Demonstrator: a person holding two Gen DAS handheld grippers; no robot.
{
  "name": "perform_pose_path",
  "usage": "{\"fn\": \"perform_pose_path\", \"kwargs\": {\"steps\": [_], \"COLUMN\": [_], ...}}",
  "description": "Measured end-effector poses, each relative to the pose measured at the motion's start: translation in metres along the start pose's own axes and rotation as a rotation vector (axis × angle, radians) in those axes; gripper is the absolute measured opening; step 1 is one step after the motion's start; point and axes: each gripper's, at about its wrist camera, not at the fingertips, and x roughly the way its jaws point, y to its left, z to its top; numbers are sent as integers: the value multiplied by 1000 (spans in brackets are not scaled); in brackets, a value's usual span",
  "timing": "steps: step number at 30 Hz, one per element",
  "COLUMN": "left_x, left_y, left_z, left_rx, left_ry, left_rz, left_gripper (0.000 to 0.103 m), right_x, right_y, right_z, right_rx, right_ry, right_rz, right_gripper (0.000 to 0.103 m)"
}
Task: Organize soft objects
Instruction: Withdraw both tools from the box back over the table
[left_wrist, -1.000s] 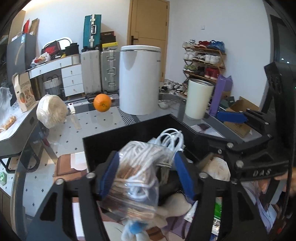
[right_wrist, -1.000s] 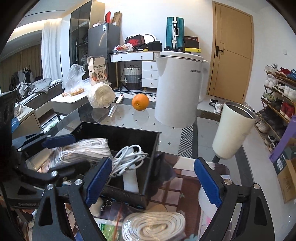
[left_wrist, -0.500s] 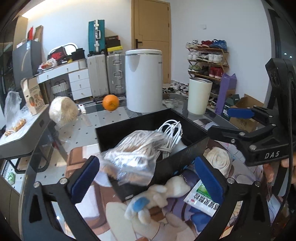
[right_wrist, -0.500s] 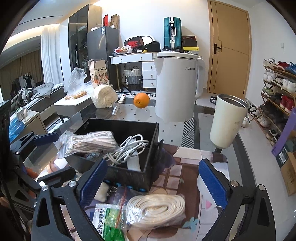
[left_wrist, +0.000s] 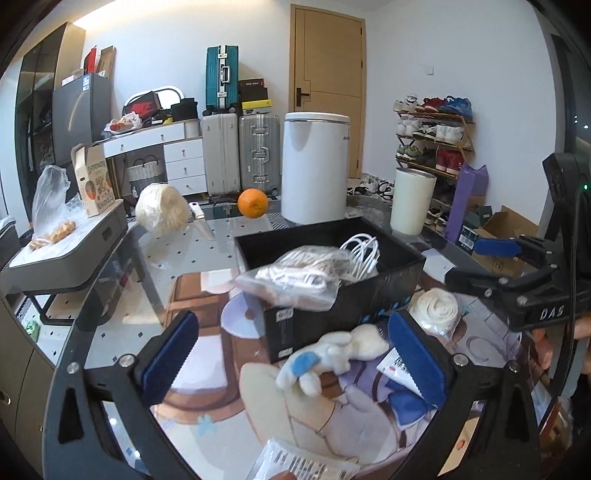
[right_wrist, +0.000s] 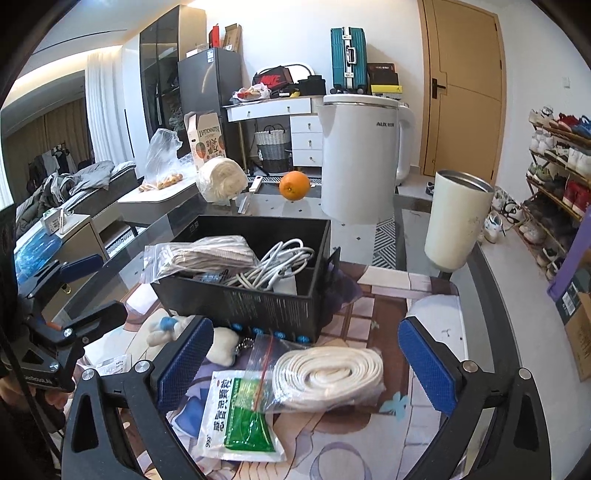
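Holding nothing, your left gripper (left_wrist: 295, 360) has its fingers (left_wrist: 168, 356) spread wide above the patterned mat (left_wrist: 207, 376) on the tabletop (left_wrist: 162, 258); your right gripper (right_wrist: 308, 363) is likewise wide open and empty, its blue pads either side of a bagged coil of white strap (right_wrist: 328, 373). The black box (right_wrist: 258, 302) sits on the mat just ahead of both grippers; a clear bag of white cord (left_wrist: 299, 275) lies in it, draped over the near-left wall, beside a bundle of white cable (right_wrist: 275, 264). Against the box's front wall, outside it, you can see a small white plush toy (left_wrist: 332, 356) with a blue patch, lying on the mat between the left fingers; a green-and-white sachet (right_wrist: 242, 421) lies just left of the strap bag, partly under its edge. Farther back on the tabletop stand a white kettle (right_wrist: 360, 158) and a cream tumbler (right_wrist: 456, 221), well apart from the box; an orange (right_wrist: 294, 185) and a pale ball of yarn (right_wrist: 221, 179) rest to the kettle's left.
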Motion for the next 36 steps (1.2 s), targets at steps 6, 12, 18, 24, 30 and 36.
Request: {"fn": "perform_pose_path", "kwargs": {"steps": [6,12,18,24,30,36], "left_x": [-2,-7,-11,-11,-15,-16], "left_y": [5,10,13,16,14,11], "left_z": [-16,-28,-37,-48,-57,-63], "left_rx": [-18,-44,-47,-55,-51,-35], "left_ry": [39,70,98,131,153,182], "left_rz": [8,9,19,16,12,21], "left_gripper": [103,103,103,103,103,103], "right_x": [-1,-2,4,13,15,15], "right_y": [1,-3,-9,-13,-7,9], "right_z": [-4,-8,-14,-24,-35,-51], "right_rx": [-13,5,21,19,6,-17], "right_ry": [33,59,99,157,201,234], "right_rz": [-2,6,16,24,57,95], "right_gripper": [102,102,102,102,102,102]}}
